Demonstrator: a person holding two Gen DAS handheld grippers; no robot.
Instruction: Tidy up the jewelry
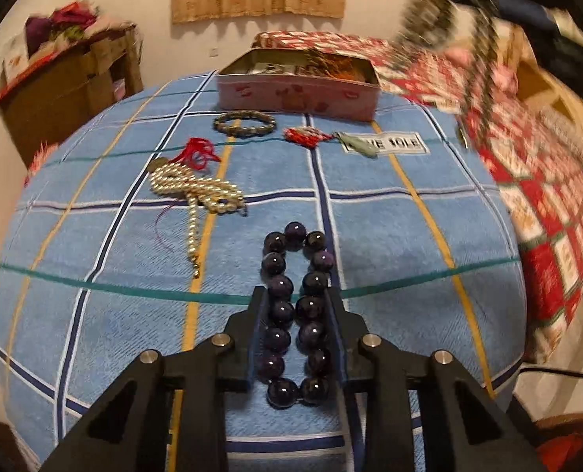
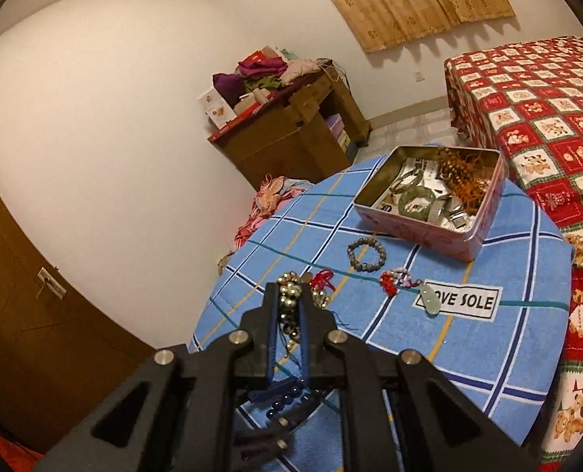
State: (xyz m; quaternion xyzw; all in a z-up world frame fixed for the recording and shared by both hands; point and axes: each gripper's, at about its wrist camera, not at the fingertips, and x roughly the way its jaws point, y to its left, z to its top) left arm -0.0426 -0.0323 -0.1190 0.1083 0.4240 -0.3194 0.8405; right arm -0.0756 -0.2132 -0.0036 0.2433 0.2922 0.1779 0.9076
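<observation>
- Left gripper [image 1: 297,295]: jaws narrowed onto the dark purple round-bead bracelet [image 1: 296,314], lower centre, lying on the blue checked cloth [image 1: 390,236].
- Right gripper [image 2: 288,289]: jaws clamped on a gold-bead strand [image 2: 287,299], lower centre.
- Pink open tin [image 2: 425,232]: upper right.

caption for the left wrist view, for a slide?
Left claw closed around a dark purple bead bracelet on the blue plaid cloth, pink tin beyond.

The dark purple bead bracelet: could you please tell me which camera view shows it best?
The left wrist view shows it best: the dark purple bead bracelet lies lengthwise on the blue checked cloth, squeezed between the left tool's pads, nearly every bead visible. The right wrist view shows only a few beads low down, behind the right tool.
</observation>
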